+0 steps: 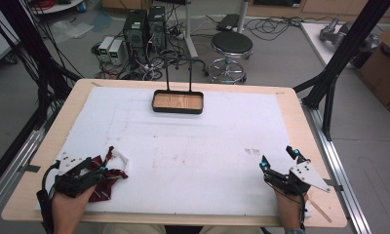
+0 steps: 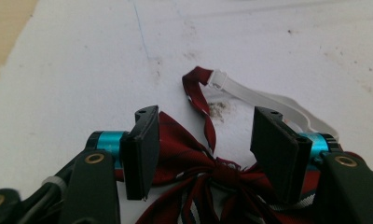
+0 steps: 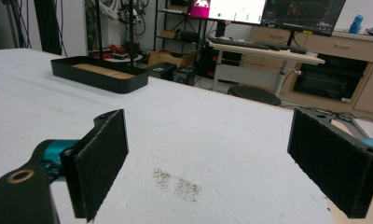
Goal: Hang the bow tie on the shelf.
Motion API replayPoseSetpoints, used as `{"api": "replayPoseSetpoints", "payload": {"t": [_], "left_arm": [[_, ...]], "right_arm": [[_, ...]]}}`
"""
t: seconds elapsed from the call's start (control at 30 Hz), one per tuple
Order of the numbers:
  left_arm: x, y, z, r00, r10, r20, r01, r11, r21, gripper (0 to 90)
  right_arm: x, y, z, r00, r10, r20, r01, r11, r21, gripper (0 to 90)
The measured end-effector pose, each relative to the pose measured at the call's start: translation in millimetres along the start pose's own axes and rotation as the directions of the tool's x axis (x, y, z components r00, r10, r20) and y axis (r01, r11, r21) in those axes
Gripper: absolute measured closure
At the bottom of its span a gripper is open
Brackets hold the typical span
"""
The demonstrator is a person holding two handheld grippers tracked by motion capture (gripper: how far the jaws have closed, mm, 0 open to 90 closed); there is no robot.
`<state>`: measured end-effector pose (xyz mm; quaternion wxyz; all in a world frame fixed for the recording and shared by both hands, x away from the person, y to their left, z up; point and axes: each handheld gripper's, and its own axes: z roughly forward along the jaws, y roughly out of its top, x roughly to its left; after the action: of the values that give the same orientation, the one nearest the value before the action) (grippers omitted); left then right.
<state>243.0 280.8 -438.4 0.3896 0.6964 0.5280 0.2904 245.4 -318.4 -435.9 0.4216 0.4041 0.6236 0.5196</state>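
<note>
A dark red striped bow tie (image 1: pixel 110 176) with a white elastic strap (image 1: pixel 120 157) lies on the white mat near the table's front left corner. My left gripper (image 1: pixel 98 168) reaches over it from the near side. In the left gripper view the bow tie's knot (image 2: pixel 224 170) lies between the half-parted jaws, with a gap on each side; the left pad (image 2: pixel 140 149) overlaps one wing of the bow. The strap (image 2: pixel 264 100) curls away beyond the jaws. My right gripper (image 1: pixel 279 157) rests open at the front right, with nothing between its fingers (image 3: pixel 100 158).
A black tray with a wooden floor and a tall wire handle (image 1: pixel 177 109) stands at the middle back of the mat; it also appears far left in the right gripper view (image 3: pixel 96 77). A grey smudge (image 3: pixel 177 184) marks the mat before the right gripper. Tan table edge borders the mat.
</note>
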Motion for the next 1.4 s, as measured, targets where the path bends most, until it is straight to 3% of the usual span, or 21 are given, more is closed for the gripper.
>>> {"api": "replayPoseSetpoints", "payload": {"t": [0.4,0.57,0.77,0.9,0.97,1.0,1.03,1.13,1.17,1.2,1.23,1.27,1.33,1.37,1.4], "left_arm": [[-3.2,-2.2,8.2,0.9999,0.011,0.003,-0.011,0.9967,0.080,48.7],[-4.1,-3.6,9.4,0.9997,-0.007,0.022,0.005,0.9949,0.101,55.4],[-6.0,-2.6,7.8,0.9990,-0.015,0.043,0.010,0.9938,0.111,69.6],[-6.2,-1.4,6.9,0.9981,-0.017,0.059,0.011,0.9952,0.098,71.5],[-7.1,0.9,4.2,0.9979,0.001,0.064,-0.005,0.9974,0.071,71.8],[-9.3,4.0,1.0,0.9963,0.031,0.080,-0.034,0.9989,0.032,71.9],[-9.3,4.0,1.0,0.9963,0.031,0.080,-0.034,0.9989,0.032,71.9],[-13.5,9.3,-1.8,0.9890,0.097,0.112,-0.097,0.9953,-0.003,71.9],[-16.2,13.4,-3.2,0.9782,0.138,0.155,-0.135,0.9905,-0.027,71.9],[-17.9,16.1,-4.5,0.9727,0.161,0.167,-0.157,0.9869,-0.038,71.9],[-17.9,16.1,-4.5,0.9727,0.161,0.167,-0.157,0.9869,-0.038,71.9],[-20.7,22.4,-8.0,0.9583,0.210,0.193,-0.199,0.9770,-0.076,71.9],[-23.5,29.6,-11.1,0.9443,0.251,0.213,-0.232,0.9666,-0.108,71.9],[-23.5,29.6,-11.1,0.9443,0.251,0.213,-0.232,0.9666,-0.108,71.9],[-24.2,32.3,-11.7,0.9393,0.263,0.221,-0.243,0.9634,-0.113,71.9]], "right_arm": [[0.3,0.0,0.2,1.0000,0.001,-0.004,-0.001,1.000,0.000,11.2],[0.3,0.0,0.2,1.0000,0.000,-0.003,0.000,1.000,0.001,11.2],[0.2,0.0,0.2,1.0000,-0.001,-0.003,0.001,1.000,0.001,11.2],[0.3,0.1,0.2,1.0000,-0.001,-0.004,0.001,1.000,0.000,11.2],[0.0,0.0,0.4,1.0000,-0.004,-0.004,0.004,1.000,-0.001,11.2],[0.2,0.0,0.3,1.0000,-0.001,-0.005,0.001,1.000,0.000,11.2],[0.2,0.0,0.3,1.0000,-0.001,-0.005,0.001,1.000,0.000,11.2],[0.1,0.0,0.4,1.0000,-0.004,-0.004,0.004,1.000,-0.001,11.3],[0.0,0.1,0.4,1.0000,-0.004,-0.006,0.004,1.000,-0.001,11.2],[-0.2,0.0,0.6,1.0000,-0.005,-0.005,0.005,1.000,-0.001,11.3],[-0.2,0.0,0.6,1.0000,-0.004,-0.004,0.004,1.000,0.000,11.3],[-0.2,0.0,0.6,1.0000,-0.004,-0.004,0.004,1.000,0.000,11.3],[-0.2,0.0,0.6,1.0000,-0.003,-0.002,0.003,1.000,0.001,11.3],[-0.2,0.0,0.6,1.0000,-0.003,-0.002,0.003,1.000,0.001,11.3],[-0.1,0.0,0.4,1.0000,0.000,-0.001,0.000,1.000,0.003,11.2]]}}
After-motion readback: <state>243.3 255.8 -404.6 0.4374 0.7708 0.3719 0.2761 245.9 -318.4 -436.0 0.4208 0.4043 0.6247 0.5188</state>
